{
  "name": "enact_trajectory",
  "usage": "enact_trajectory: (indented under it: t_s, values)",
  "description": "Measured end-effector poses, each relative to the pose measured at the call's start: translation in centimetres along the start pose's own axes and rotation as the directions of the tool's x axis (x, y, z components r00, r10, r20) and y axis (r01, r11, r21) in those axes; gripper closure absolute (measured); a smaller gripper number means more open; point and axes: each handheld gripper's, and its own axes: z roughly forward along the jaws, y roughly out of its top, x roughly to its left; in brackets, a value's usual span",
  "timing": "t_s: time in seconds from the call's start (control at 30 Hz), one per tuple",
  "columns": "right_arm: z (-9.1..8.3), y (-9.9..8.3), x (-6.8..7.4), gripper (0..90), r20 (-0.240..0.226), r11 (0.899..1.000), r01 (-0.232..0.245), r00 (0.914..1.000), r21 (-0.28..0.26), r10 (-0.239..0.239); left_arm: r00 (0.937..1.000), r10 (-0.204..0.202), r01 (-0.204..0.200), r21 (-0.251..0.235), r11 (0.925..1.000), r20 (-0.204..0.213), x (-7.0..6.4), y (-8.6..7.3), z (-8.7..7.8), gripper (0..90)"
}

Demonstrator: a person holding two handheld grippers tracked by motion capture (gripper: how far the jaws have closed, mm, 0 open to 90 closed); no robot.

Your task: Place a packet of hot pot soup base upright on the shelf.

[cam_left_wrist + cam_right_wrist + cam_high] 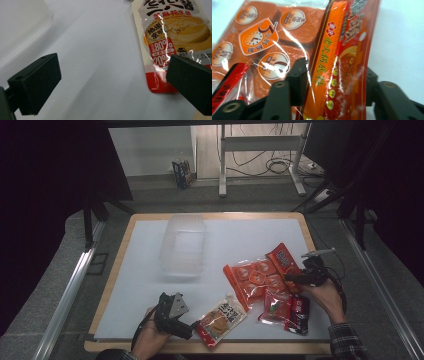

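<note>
Right gripper point(332, 85) clamps red hotpot-base packet point(344, 62) | thin, floppy, slick film: grip edge | left gripper point(112, 85) released beside sesame-sauce pouch point(172, 37)

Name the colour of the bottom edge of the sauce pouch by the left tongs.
Red, on the sauce pouch; the left gripper view shows it best.

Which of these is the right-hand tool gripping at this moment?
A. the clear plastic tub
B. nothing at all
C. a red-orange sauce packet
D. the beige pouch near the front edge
C: in the right gripper view the black fingers sit on either side of the red-orange sauce packet, and the high view shows the right gripper at that packet's edge.
</note>
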Motion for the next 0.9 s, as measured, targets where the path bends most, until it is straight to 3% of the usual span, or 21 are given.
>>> enact_trajectory:
  t_s: [0.1, 0.17, 0.2, 0.33, 0.43, 0.53, 0.67, 0.83, 0.9]
  values:
    - [0.6, 0.3, 0.3, 60.2, 0.032, 1.000, 0.021, 0.9993, 0.021, -0.021, 1.0000, 0.003, -0.003, 0.001, 1.0000, 0.000, 0.0, 0.0, 0.0, 0.0]
    - [1.3, 0.8, 0.1, 70.6, 0.059, 0.999, 0.026, 0.9979, 0.033, -0.028, 1.0000, 0.004, -0.004, 0.002, 1.0000, -0.001, -0.1, 0.0, 0.1, 0.0]
    - [1.3, 0.8, 0.1, 70.6, 0.059, 0.999, 0.026, 0.9979, 0.033, -0.028, 1.0000, 0.004, -0.004, 0.002, 1.0000, -0.001, -0.1, 0.0, 0.1, 0.0]
    - [2.1, 0.9, -0.8, 87.0, 0.025, 0.999, -0.013, 0.9996, 0.032, 0.012, 0.9999, 0.013, -0.013, 0.006, 0.9999, -0.003, 0.0, 0.0, 0.1, 0.0]
    - [2.0, 0.9, -0.8, 88.2, 0.022, 0.999, -0.016, 0.9996, 0.031, 0.015, 0.9999, 0.013, -0.013, 0.007, 0.9999, -0.005, 0.0, 0.0, 0.0, 0.0]
    - [1.4, 1.6, 0.1, 88.5, 0.066, 1.000, 0.015, 0.9977, 0.021, -0.016, 0.9999, 0.011, -0.011, 0.006, 0.9999, -0.008, 0.0, 0.0, 0.0, 0.0]
    - [0.9, 2.6, 0.5, 88.4, 0.089, 1.000, 0.018, 0.9959, -0.002, -0.018, 0.9999, 0.013, -0.013, 0.007, 0.9999, -0.009, 0.0, 0.0, 0.0, 0.0]
    - [0.0, 3.9, 0.5, 88.5, 0.065, 0.998, -0.036, 0.9971, -0.054, 0.039, 0.9998, 0.015, -0.015, 0.008, 0.9999, -0.010, 0.0, 0.0, 0.0, 0.0]
    - [-0.5, 4.4, 0.7, 88.5, 0.060, 0.997, -0.034, 0.9975, -0.063, 0.038, 0.9998, 0.014, -0.014, 0.007, 0.9999, -0.011, 0.0, 0.0, 0.0, 0.0]
